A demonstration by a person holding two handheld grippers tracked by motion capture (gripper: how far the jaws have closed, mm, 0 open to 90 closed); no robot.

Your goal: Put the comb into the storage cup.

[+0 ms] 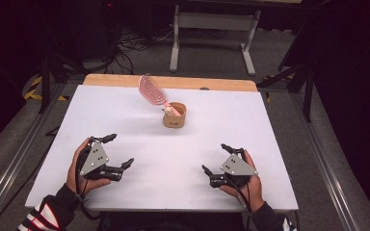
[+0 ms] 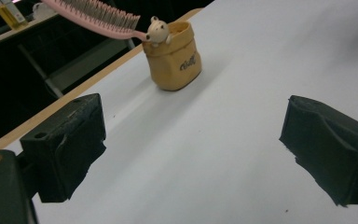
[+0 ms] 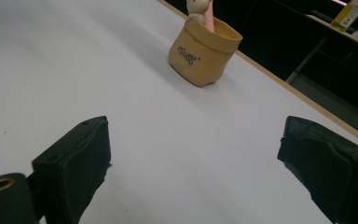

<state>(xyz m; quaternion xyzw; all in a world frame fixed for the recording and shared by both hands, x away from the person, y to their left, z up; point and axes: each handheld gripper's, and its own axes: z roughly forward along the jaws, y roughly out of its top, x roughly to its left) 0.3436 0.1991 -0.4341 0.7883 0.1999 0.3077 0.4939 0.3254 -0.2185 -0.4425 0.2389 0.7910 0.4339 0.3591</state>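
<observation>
Tan pouch (image 2: 172, 58) w/ dark script logo, illegible; pink brush (image 2: 93, 16) inside.

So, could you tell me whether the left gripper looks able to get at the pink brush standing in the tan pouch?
Probably yes: the left gripper is open, and bare table lies between it and the pink brush, which leans out of the tan pouch.

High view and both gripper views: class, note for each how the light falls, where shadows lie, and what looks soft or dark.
High view: the white table is evenly lit, the surroundings nearly black, and faint shadows sit under both grippers. Left gripper view: the tan pouch casts a soft shadow toward the camera; the near jaws look slightly blurred. Right gripper view: the pouch is fairly sharp, the background dark.
</observation>
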